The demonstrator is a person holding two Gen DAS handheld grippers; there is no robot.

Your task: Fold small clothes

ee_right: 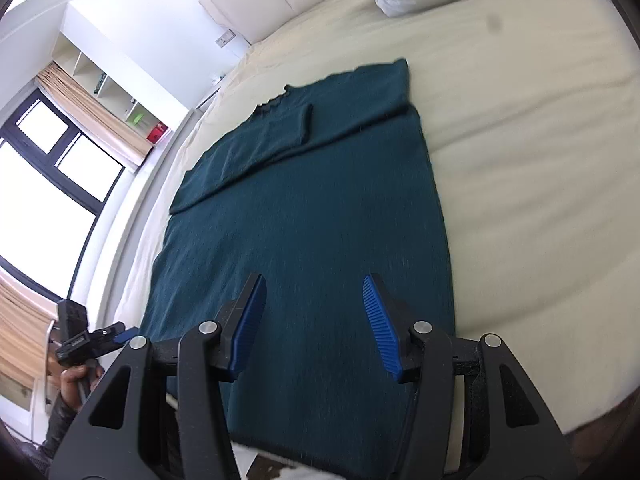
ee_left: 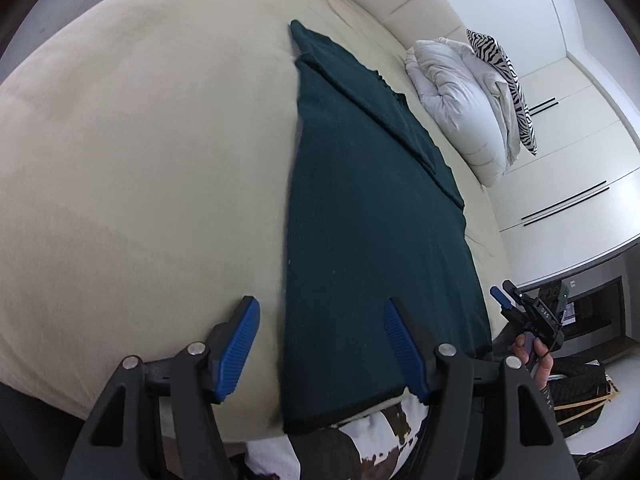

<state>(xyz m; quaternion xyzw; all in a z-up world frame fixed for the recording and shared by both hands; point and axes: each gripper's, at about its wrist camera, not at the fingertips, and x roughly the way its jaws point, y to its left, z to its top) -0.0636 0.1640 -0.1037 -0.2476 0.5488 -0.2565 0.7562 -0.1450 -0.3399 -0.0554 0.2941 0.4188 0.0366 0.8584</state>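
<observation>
Dark teal knit, a small garment (ee_left: 360,240), is lying flat on the cream bed (ee_left: 140,180), reaching from the near edge up toward the white duvet (ee_left: 460,108) and the zebra-print pillow (ee_left: 504,80). Its sleeves are already lying turned in across the upper body, so the sides look done and a bottom-to-top fold is probably the step in hand.

Both tools are hanging released above the hem end, nothing between their blue pads. The left tool (ee_left: 320,344) is straddling the garment's left edge, one finger over bare bedding, the other over cloth. The right tool (ee_right: 314,320) is hovering over the cloth itself, inboard of the right edge. Each wrist view is also catching the other tool at its margin, gripped by the person's hand (ee_left: 536,356).

To do this well, I am judging that each tool should be coming down on its own hem corner, taking every layer of the knit in one bite but none of the bed cover below. Both should be lifting together, level, and carrying the hem toward the neckline (ee_right: 276,100) so the side edges are stacking squarely. The knit looks limp and likely to sag between the tools; keeping light tension across the hem should be preventing a crooked crease.
</observation>
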